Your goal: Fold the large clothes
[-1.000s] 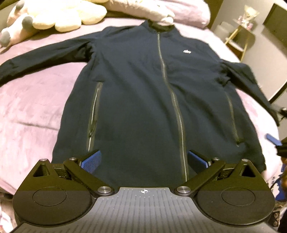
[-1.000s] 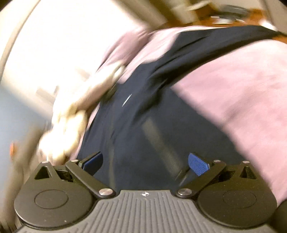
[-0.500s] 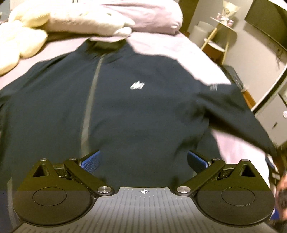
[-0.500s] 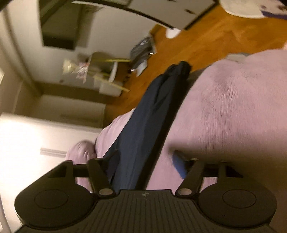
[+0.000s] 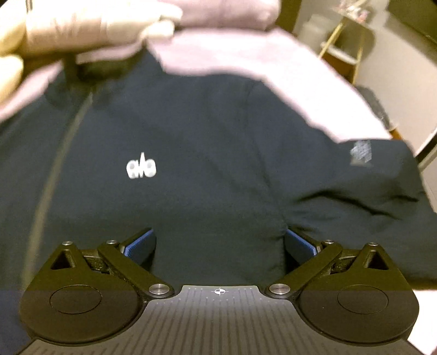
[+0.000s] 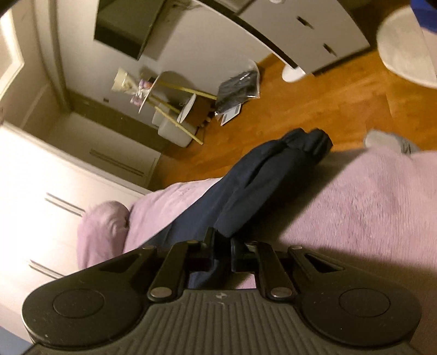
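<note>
Pillows (image 5: pixel 109 24) far left, side table (image 6: pixel 169 109) on floor far. Navy jacket (image 5: pixel 191 163) flat on pink blanket (image 6: pixel 368 213). Left gripper (image 5: pixel 218 243) spread above chest; right gripper (image 6: pixel 221 245) pinching sleeve (image 6: pixel 259 180).

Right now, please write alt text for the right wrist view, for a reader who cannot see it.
The right gripper is shut on the navy sleeve, which runs away across a pink blanket toward the bed's edge. Beyond are a wood floor and a small side table.
</note>
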